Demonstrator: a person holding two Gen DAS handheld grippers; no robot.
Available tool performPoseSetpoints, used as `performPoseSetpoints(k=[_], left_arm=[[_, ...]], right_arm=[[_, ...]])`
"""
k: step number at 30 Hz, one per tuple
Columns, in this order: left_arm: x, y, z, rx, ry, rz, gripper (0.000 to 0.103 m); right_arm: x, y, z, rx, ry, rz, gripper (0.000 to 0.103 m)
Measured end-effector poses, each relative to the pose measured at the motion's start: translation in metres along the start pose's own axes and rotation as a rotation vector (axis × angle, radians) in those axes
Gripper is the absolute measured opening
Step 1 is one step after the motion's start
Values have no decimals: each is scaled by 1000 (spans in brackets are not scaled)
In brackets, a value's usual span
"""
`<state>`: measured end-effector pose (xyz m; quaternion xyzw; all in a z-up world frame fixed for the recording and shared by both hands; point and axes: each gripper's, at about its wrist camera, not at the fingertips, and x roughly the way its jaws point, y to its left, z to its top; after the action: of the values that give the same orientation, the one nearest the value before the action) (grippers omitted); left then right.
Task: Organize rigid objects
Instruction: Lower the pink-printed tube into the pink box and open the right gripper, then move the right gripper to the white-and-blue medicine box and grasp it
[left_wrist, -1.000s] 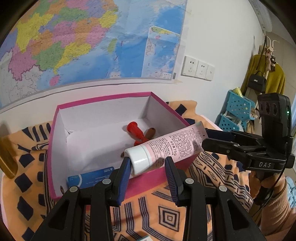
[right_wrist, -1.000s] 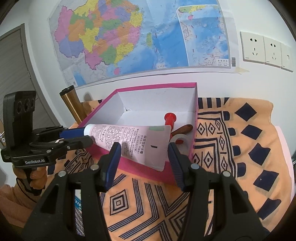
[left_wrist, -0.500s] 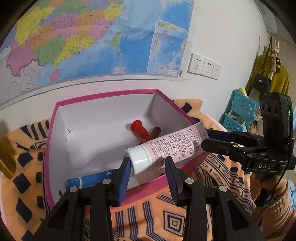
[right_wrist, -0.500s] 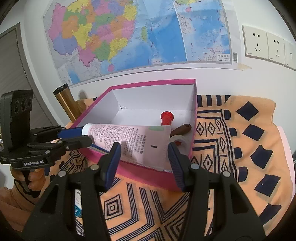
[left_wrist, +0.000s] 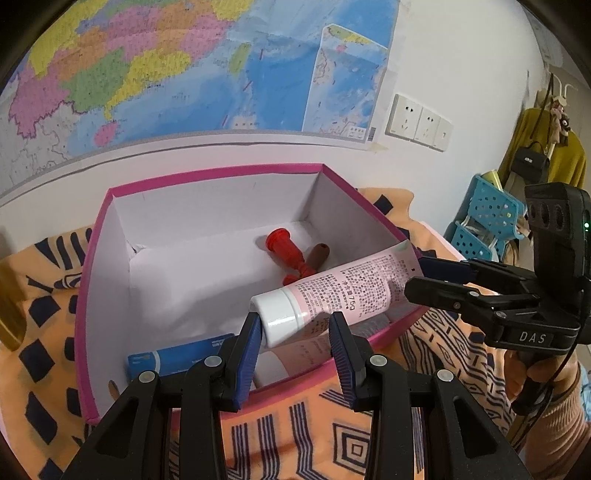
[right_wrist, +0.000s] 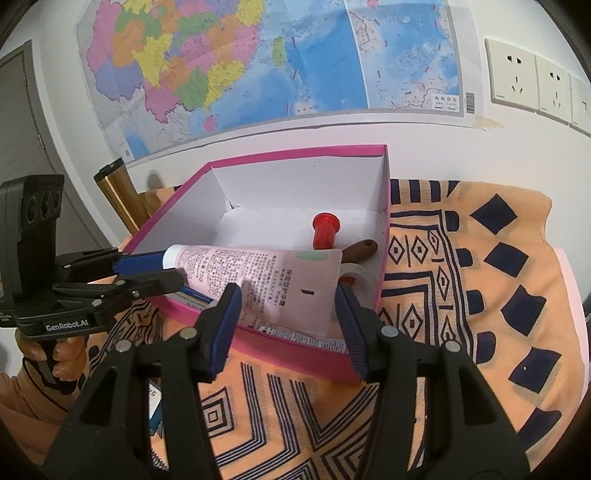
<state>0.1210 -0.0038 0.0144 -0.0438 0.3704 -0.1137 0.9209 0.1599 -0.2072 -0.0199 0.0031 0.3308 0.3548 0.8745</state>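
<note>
- Holding the pink tube (left_wrist: 332, 295) by its two ends, both grippers carry it above the near right part of the pink box (left_wrist: 218, 173).
- The left gripper (left_wrist: 295, 345) has its blue pads on both sides of the white cap; the cap touches the left pad, but I cannot tell if the right pad touches, so the grip is not clear.
- The right gripper (right_wrist: 288, 314) is closed on the flat crimped end of the tube, one pad at each edge.
- The tube lies almost level, with the cap a little lower in the left wrist view, and its tail reaches over the right wall of the box.
- Under the cap, a blue carton (left_wrist: 177, 358) lies in the near left corner of the box floor.
- Farther in, a red-handled tool (left_wrist: 288, 251) and a brown handle (left_wrist: 319, 253) lie crossed, touching each other, near the right wall.
- The box stands on an orange patterned cloth (right_wrist: 480, 277).
- A golden cylinder (right_wrist: 120, 195) stands upright just behind the box's left side.
- On the far wall hang a coloured map (right_wrist: 258, 55) and white sockets (right_wrist: 513, 74).
</note>
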Motion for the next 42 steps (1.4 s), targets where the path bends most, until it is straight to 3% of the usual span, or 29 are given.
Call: performPoseSetpoints(k=[8, 13, 21, 27, 35, 42], left_arm=[[14, 5, 1, -19, 35, -4, 37], [20, 5, 2, -13, 39, -4, 37], [-6, 7, -12, 11, -33, -8, 45], [-50, 8, -38, 46, -109, 7, 47], [-67, 34, -88, -29, -37, 66, 47], [-66, 55, -126, -121, 50, 89, 47]], right_arm=[[3, 3, 0, -11, 1, -44, 57], [3, 4, -2, -9, -10, -62, 64], [-13, 2, -9, 35, -50, -14, 66], [-30, 28, -29, -18, -69, 99, 66], [-10, 75, -69, -90, 60, 259, 66], [24, 96, -97, -81, 174, 327, 66]])
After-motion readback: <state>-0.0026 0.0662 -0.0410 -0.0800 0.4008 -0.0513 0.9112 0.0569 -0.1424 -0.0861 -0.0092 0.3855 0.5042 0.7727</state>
